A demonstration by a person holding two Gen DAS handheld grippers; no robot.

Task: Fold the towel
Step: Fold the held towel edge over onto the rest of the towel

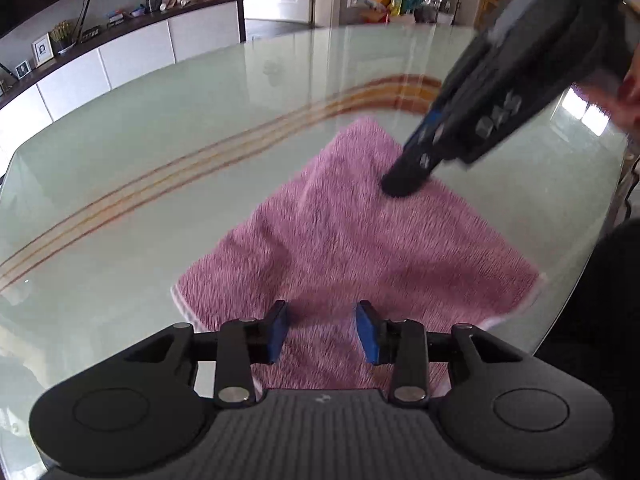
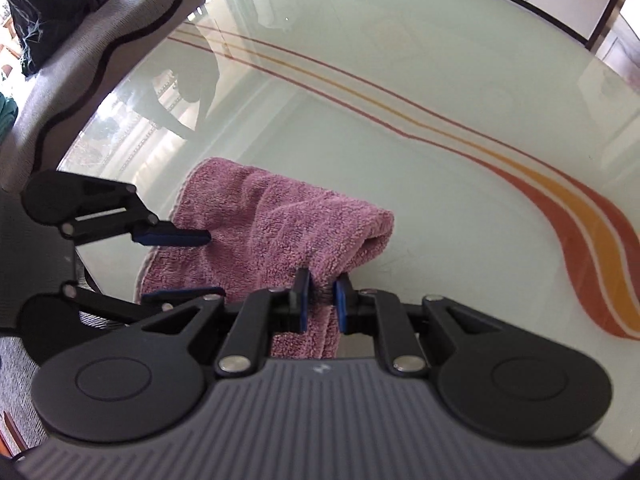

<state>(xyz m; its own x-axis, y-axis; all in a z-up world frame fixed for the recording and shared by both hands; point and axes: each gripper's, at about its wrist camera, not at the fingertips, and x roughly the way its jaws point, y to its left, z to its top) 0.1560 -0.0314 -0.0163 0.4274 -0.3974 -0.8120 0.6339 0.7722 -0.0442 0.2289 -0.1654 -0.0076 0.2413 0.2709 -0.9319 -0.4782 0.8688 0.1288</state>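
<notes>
Pinched cloth sits between the blue pads of the right gripper [image 2: 323, 300], whose jaws are clamped on a bunched fold of the pink towel [image 2: 276, 232]; in the left wrist view that same gripper [image 1: 404, 184] comes down from the upper right onto the cloth. The left gripper [image 1: 322, 330] hangs over the towel's [image 1: 360, 240] near edge with its jaws apart, and in the right wrist view 1 finger lies over the cloth and the other at its near edge, gripping nothing as far as the frames show. I judge the step in hand to be the carrying of a pinched edge across for a fold, with the fold not yet laid down, since the cloth rises in a hump near the right gripper while the rest lies flat. The next move probably calls for the right gripper to carry its edge over to the opposite side and for the left gripper either to take hold of a matching corner or to pin the flat part so it does not slide on the smooth top. The towel lies near the edge of a glossy pale-green glass table [image 1: 160, 152] crossed by curved orange and yellow stripes [image 2: 560, 184]. Beyond it stand a low white sideboard [image 1: 132, 48] bearing framed pictures and small ornaments, a doorway, and an upholstered grey chair [image 2: 100, 40].
</notes>
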